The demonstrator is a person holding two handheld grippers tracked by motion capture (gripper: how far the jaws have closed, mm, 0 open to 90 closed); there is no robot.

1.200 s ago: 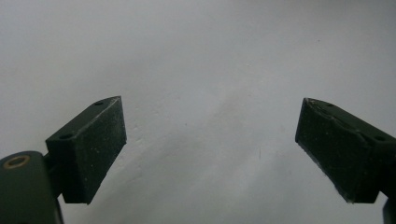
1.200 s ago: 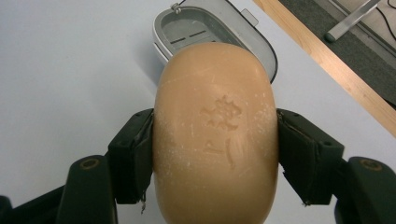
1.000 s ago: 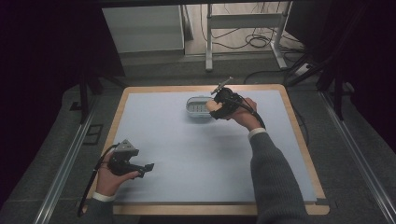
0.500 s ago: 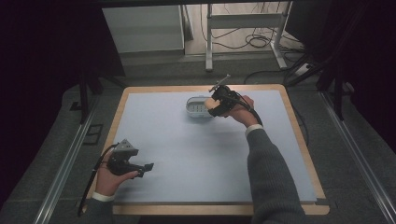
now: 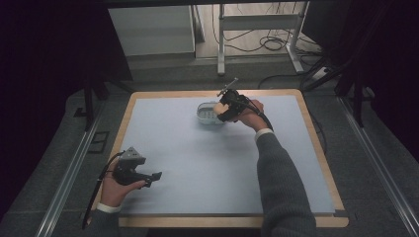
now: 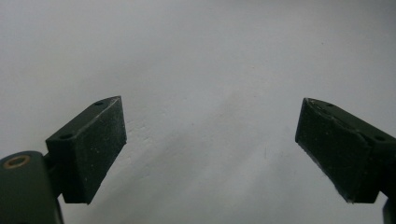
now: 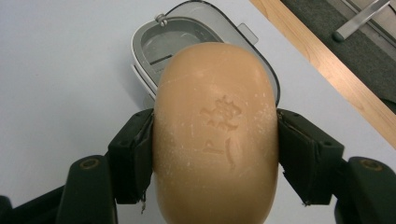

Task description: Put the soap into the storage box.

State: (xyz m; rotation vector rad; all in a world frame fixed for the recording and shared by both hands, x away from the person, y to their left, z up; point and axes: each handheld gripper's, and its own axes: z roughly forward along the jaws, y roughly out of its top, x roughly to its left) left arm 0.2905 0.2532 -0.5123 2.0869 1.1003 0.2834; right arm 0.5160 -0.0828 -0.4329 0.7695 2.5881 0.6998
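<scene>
The bar of soap (image 7: 215, 135) is pinched across its width by the right gripper (image 7: 215, 154), hanging just above the near rim of the open soap dish (image 7: 154, 44) at the far side of the table (image 5: 163, 148). To seat it well, centre the bar over the hollow, keep it level and lower it before loosening the grip. The left gripper (image 6: 210, 144) rests near the front left corner with its jaws wide apart, holding nothing.
</scene>
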